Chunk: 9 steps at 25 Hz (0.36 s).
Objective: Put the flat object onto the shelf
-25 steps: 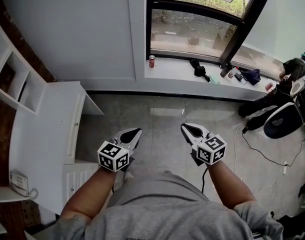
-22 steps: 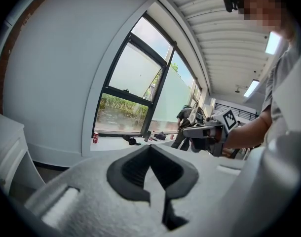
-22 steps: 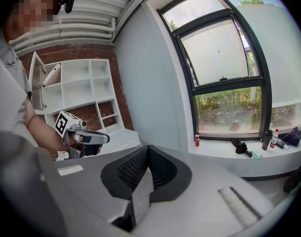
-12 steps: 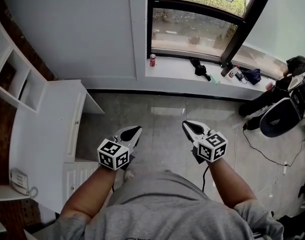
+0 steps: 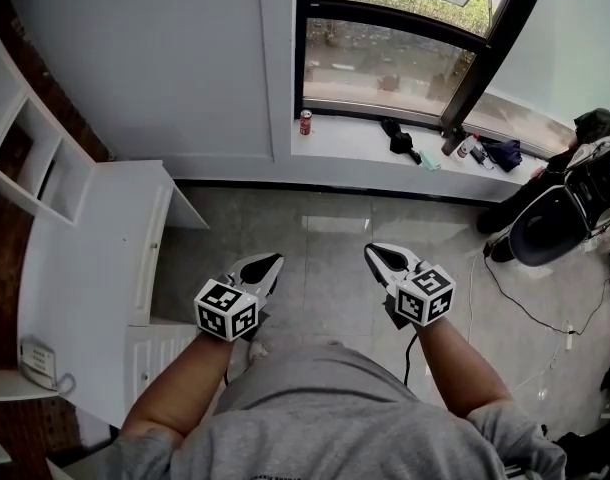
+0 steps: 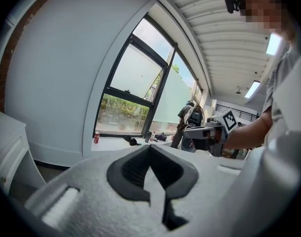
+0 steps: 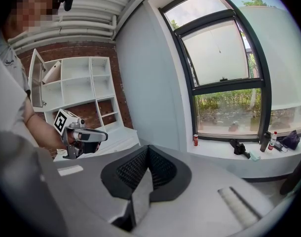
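Person at far right, posture shifted slightly since a second ago

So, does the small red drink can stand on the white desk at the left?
No, the small red drink can stands upright on the white window sill in the head view.

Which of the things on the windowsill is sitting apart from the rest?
The red can, upright at the windowsill's left end; the other items bunch farther right, near the black window post.
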### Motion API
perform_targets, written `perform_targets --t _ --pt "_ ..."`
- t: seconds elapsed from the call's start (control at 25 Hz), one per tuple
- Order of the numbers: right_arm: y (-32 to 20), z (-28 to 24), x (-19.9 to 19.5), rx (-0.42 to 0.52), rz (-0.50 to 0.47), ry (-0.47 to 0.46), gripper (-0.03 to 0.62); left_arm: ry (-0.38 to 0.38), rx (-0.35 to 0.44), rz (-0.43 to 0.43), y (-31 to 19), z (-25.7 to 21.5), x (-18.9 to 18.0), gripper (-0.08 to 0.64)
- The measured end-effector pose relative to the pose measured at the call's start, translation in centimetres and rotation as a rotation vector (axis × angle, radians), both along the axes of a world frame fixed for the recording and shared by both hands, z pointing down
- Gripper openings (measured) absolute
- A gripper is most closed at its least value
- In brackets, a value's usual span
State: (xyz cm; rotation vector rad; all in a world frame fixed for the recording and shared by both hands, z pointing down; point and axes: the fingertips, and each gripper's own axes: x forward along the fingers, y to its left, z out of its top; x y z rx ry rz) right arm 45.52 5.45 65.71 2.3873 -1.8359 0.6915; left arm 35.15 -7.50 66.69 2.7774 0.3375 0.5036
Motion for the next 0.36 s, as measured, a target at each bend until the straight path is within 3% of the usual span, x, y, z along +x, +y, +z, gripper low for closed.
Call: perform_targets --t 0.36 --pt "-0.24 0.3 -0.16 -0.003 -0.006 -0.001 0.008 -0.004 -0.003 -0.001 -0.25 0.31 0.1 0.0"
